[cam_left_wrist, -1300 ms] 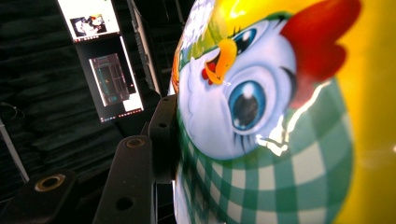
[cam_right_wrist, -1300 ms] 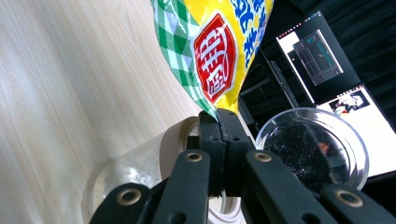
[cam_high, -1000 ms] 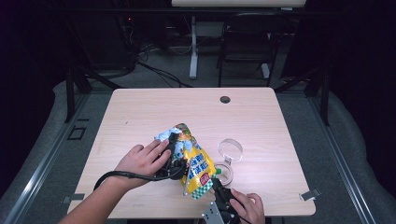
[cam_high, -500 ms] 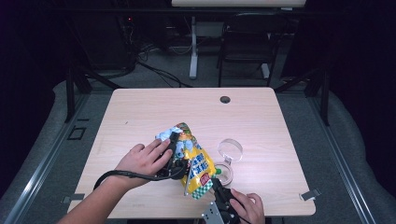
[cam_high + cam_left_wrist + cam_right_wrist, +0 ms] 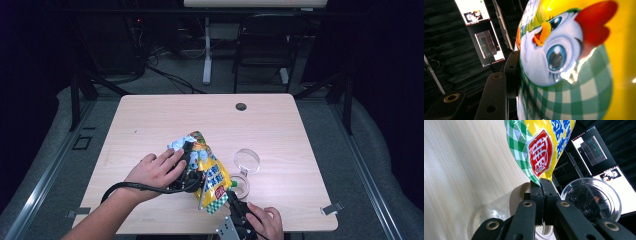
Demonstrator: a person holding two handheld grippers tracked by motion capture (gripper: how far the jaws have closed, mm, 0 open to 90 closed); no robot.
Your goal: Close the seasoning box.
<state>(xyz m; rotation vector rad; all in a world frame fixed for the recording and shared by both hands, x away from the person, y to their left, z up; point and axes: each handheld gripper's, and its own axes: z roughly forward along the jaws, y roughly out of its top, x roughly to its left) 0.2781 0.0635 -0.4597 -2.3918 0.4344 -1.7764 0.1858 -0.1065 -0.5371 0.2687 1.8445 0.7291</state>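
Here the right tool point(image 5: 541, 183) pinches the yellow, green-checked foil snack bag point(image 5: 210, 172) at its corner, the left tool point(image 5: 186, 167) clamping its side; pull apart evenly.

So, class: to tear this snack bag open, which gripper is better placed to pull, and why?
Probably the right gripper: its jaws are shut on the snack bag at its corner edge, free to pull away. The left gripper steadies the bag's body.
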